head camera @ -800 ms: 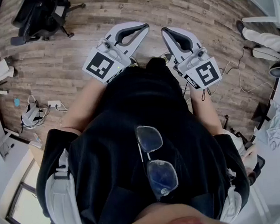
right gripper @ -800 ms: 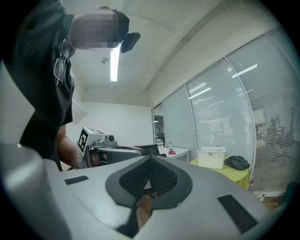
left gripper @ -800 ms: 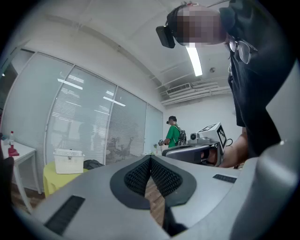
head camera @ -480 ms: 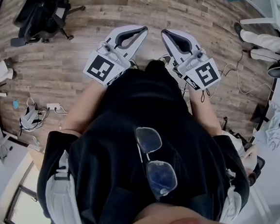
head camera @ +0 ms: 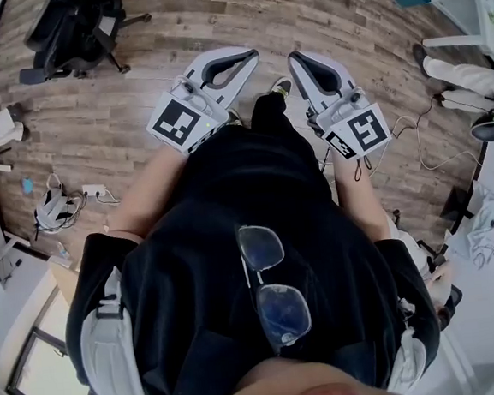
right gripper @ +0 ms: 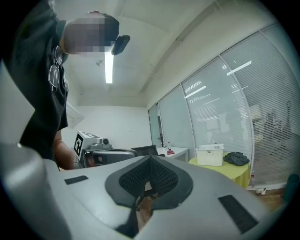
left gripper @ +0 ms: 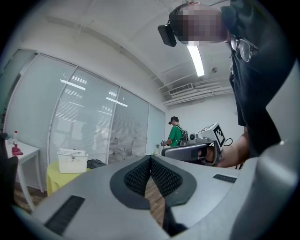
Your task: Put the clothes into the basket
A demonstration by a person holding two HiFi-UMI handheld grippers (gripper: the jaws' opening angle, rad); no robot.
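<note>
In the right gripper view a white basket (right gripper: 209,154) stands on a yellow-green table (right gripper: 220,172), with a dark heap of clothes (right gripper: 236,158) beside it. The left gripper view shows the same basket (left gripper: 72,159) and dark clothes (left gripper: 96,163) far off at the left. Both grippers are held in front of the person's body over the wooden floor, well away from that table. My left gripper (head camera: 253,55) is shut with nothing between its jaws. My right gripper (head camera: 294,57) is shut and empty too. Each gripper shows in the other's view, the right gripper (left gripper: 165,152) and the left gripper (right gripper: 136,153).
A black office chair (head camera: 73,27) stands on the floor at the far left. Cables and a power strip (head camera: 63,202) lie at the left. Another person's legs (head camera: 459,70) and cords are at the right. A person in a green shirt (left gripper: 176,133) stands far off by glass partitions.
Both grippers have stayed almost in place, still shut. The person's foot has stepped forward between them, and the floor has shifted slightly in view.
</note>
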